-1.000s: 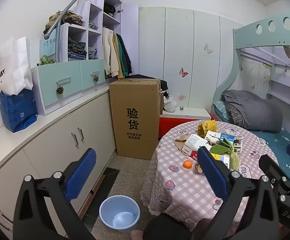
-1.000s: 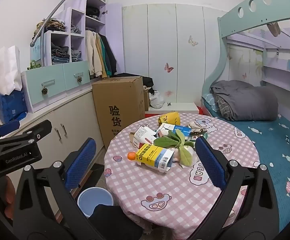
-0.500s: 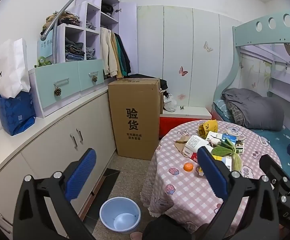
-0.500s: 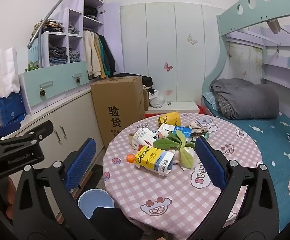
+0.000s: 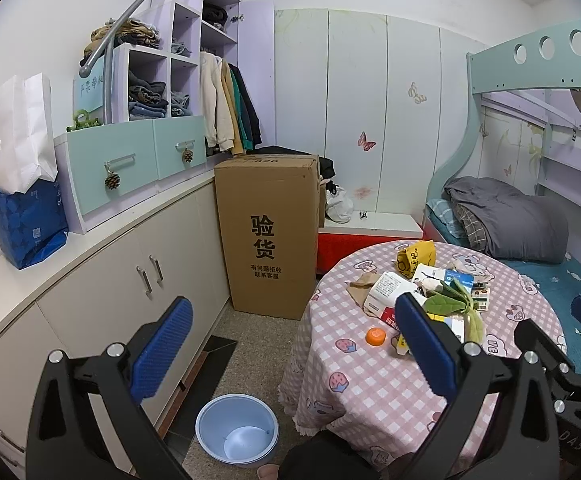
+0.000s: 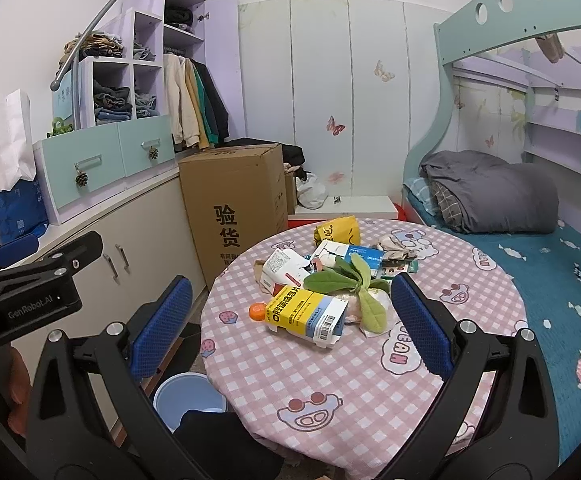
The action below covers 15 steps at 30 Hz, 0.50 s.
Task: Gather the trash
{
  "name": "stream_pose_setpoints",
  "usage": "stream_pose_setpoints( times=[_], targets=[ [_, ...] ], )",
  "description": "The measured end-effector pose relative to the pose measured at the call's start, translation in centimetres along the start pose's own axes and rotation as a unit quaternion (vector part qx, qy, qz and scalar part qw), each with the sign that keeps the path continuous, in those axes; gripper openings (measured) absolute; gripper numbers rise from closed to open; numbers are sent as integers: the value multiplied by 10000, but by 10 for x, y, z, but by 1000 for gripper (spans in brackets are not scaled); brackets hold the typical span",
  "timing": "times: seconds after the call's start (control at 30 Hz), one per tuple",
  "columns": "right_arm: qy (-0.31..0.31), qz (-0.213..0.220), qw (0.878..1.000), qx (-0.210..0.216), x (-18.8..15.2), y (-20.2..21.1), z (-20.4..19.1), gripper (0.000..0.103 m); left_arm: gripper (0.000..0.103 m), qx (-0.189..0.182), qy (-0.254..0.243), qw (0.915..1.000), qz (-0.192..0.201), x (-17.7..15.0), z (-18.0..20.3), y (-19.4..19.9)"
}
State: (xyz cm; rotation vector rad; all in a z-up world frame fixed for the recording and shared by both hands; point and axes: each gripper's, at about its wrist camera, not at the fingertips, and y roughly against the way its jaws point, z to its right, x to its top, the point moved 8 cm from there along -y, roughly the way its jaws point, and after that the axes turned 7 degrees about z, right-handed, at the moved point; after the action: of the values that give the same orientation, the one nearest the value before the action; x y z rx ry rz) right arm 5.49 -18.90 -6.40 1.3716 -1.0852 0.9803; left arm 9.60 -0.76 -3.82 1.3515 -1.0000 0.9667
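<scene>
A pile of trash lies on the round table with a pink checked cloth (image 6: pixel 362 364): a yellow and blue carton (image 6: pixel 306 314), a white carton (image 6: pixel 282 270), a yellow bag (image 6: pixel 336 232), green leaves (image 6: pixel 350 280) and an orange cap (image 6: pixel 257 311). The pile also shows in the left wrist view (image 5: pixel 422 292). A light blue bin (image 5: pixel 236 430) stands on the floor left of the table. My right gripper (image 6: pixel 288 332) is open and empty, above the table's near side. My left gripper (image 5: pixel 294 350) is open and empty, above the floor and the table's left edge.
A tall cardboard box (image 5: pixel 268 232) stands behind the table against the white cabinets (image 5: pixel 102 292). A bunk bed (image 6: pixel 530 220) with a grey blanket runs along the right. Bags sit on the counter (image 5: pixel 22 184) at left. A low red and white bench (image 5: pixel 370 232) stands at the back.
Both grippers have drifted slightly; the table and trash sit a little lower and nearer in the views. Both grippers stay open and empty.
</scene>
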Motion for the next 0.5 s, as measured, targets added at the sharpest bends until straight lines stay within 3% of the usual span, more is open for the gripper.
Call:
stream_pose_setpoints(
  times=[0.5],
  targets=[
    [-22,-75,9999,119,-6,-3,0,97,99,-41,-27,10000,9,-3,8,-5]
  ],
)
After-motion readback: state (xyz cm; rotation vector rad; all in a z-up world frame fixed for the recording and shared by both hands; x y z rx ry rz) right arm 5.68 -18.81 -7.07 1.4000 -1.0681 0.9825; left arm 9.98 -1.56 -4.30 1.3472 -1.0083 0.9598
